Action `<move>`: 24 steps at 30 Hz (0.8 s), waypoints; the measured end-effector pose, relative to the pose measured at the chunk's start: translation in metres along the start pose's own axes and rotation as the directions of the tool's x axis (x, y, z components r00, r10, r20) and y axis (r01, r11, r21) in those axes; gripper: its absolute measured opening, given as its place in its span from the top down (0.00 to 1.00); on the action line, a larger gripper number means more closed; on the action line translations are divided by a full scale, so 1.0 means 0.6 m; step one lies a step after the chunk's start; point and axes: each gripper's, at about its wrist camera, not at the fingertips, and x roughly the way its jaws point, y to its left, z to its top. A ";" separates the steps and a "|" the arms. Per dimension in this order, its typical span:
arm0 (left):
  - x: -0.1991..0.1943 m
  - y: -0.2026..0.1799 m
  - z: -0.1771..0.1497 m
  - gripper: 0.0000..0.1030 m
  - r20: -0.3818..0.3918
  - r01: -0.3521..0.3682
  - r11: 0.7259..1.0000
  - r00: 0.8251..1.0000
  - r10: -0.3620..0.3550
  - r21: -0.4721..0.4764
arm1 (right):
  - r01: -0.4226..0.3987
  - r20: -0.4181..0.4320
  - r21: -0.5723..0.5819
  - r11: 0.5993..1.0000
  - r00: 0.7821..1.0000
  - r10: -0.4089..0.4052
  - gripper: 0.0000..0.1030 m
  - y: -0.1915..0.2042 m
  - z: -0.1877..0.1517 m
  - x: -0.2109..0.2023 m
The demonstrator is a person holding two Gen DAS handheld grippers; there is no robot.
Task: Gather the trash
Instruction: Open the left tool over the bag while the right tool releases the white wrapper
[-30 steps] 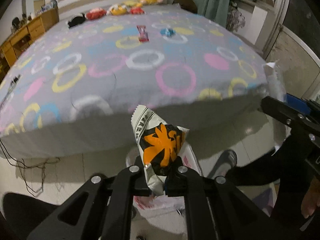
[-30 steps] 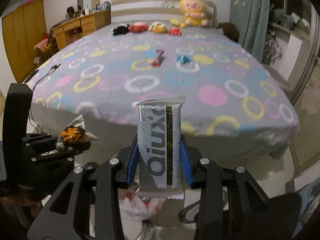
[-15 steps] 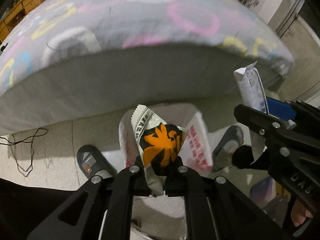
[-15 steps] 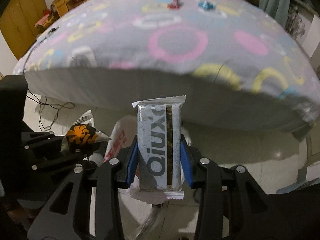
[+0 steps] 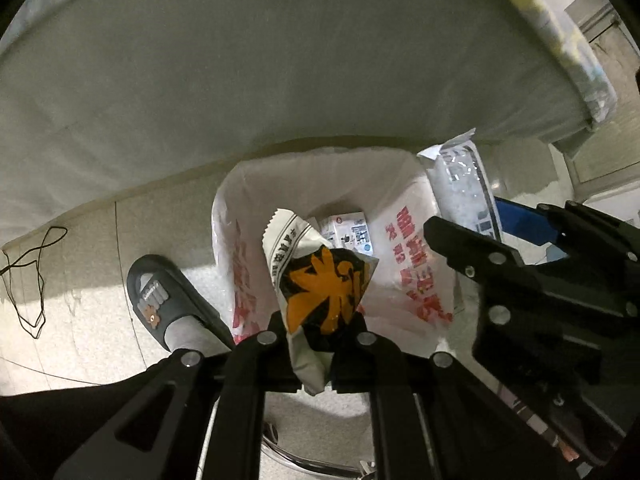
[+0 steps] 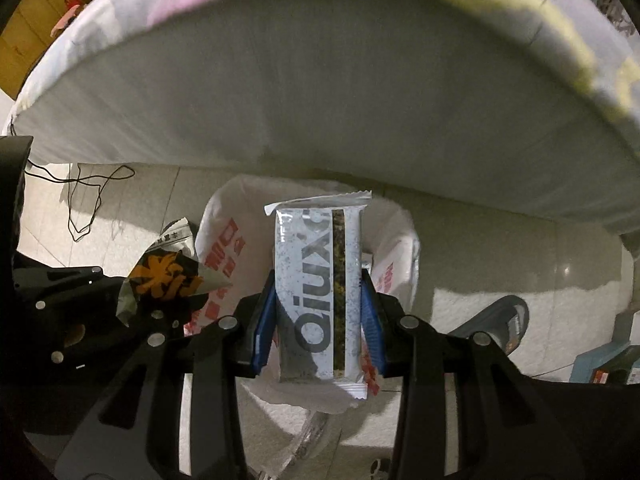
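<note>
My left gripper (image 5: 318, 336) is shut on a crumpled black and orange snack wrapper (image 5: 320, 284) and holds it over the open mouth of a bin lined with a white plastic bag with red print (image 5: 412, 264). A small carton (image 5: 348, 234) lies inside the bag. My right gripper (image 6: 320, 320) is shut on a white snack bar wrapper (image 6: 318, 292) with a dark stripe, also above the white bag (image 6: 224, 256). The right gripper (image 5: 520, 280) shows at the right of the left wrist view, and the left gripper's wrapper (image 6: 164, 280) shows at the left of the right wrist view.
The grey side of the bed (image 5: 280, 60) rises just behind the bin. A foot in a dark slipper (image 5: 168, 300) stands left of the bin, another slipper (image 6: 496, 324) to its right. A black cable (image 5: 28, 272) lies on the tiled floor at left.
Both grippers have tilted down and moved closer over the bin, each still holding its wrapper. The bed top has dropped out of view and the bag's opening now fills the centre.
</note>
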 end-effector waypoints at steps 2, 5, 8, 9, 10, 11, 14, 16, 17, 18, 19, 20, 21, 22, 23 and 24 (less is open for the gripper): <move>0.015 0.003 0.000 0.91 -0.019 0.005 1.000 1.000 -0.005 -0.007 | 0.000 -0.016 0.002 1.000 1.000 0.000 0.64 -0.001 0.002 0.013; 0.031 0.007 0.005 0.91 -0.038 -0.003 1.000 0.999 0.003 -0.010 | -0.002 -0.040 0.010 1.000 0.999 0.002 0.64 -0.003 0.007 0.026; 0.040 0.009 0.009 0.91 -0.046 -0.003 1.000 0.999 0.002 -0.010 | -0.003 -0.059 0.016 1.000 0.998 0.004 0.64 -0.002 0.007 0.034; 0.042 0.007 0.011 0.91 -0.050 0.000 1.000 0.999 -0.001 -0.010 | -0.003 -0.063 0.016 1.000 0.998 0.004 0.64 -0.001 0.008 0.036; 0.044 0.006 0.013 0.90 -0.052 0.002 1.000 0.999 -0.002 -0.009 | 0.000 -0.065 0.014 1.000 0.998 0.001 0.64 0.000 0.009 0.038; 0.045 0.005 0.013 0.89 -0.052 0.003 1.000 0.999 -0.003 -0.007 | 0.000 -0.066 0.013 1.000 0.998 0.001 0.63 0.000 0.012 0.041; 0.055 0.010 0.012 0.32 -0.058 -0.026 1.000 0.998 0.025 -0.014 | 0.008 -0.063 0.005 1.000 0.998 -0.007 0.23 0.002 0.018 0.053; 0.062 0.019 0.008 0.13 -0.067 -0.013 1.000 0.998 0.011 -0.028 | 0.001 -0.064 0.016 1.000 0.998 0.000 0.15 -0.007 0.020 0.061; 0.067 0.022 0.006 0.12 -0.079 -0.018 0.999 0.997 0.016 -0.031 | -0.002 -0.073 0.022 1.000 0.997 0.004 0.15 -0.011 0.019 0.063; 0.069 0.025 0.005 0.08 -0.084 -0.031 0.999 0.996 0.028 -0.033 | 0.007 -0.082 0.029 1.000 0.997 -0.005 0.15 -0.015 0.019 0.068; 0.070 0.028 0.004 0.08 -0.088 -0.040 0.999 0.995 0.036 -0.036 | 0.018 -0.085 0.034 0.999 0.996 -0.015 0.15 -0.018 0.019 0.070; 0.073 0.032 0.002 0.08 -0.094 -0.037 0.998 0.995 0.032 -0.044 | 0.018 -0.088 0.044 0.999 0.996 -0.014 0.15 -0.022 0.019 0.073; 0.074 0.034 0.001 0.08 -0.097 -0.037 0.998 0.995 0.032 -0.048 | 0.011 -0.094 0.056 0.998 0.996 -0.006 0.15 -0.024 0.018 0.075; 0.074 0.035 0.000 0.08 -0.097 -0.040 0.998 0.995 0.035 -0.049 | 0.012 -0.098 0.064 0.998 0.995 -0.006 0.15 -0.027 0.018 0.077; 0.072 0.035 0.001 0.08 -0.096 -0.041 0.998 0.995 0.036 -0.050 | 0.016 -0.098 0.069 0.998 0.995 -0.010 0.15 -0.030 0.019 0.077; 0.071 0.035 0.001 0.08 -0.092 -0.042 0.998 0.995 0.038 -0.051 | 0.016 -0.098 0.072 0.997 0.995 -0.009 0.15 -0.032 0.020 0.077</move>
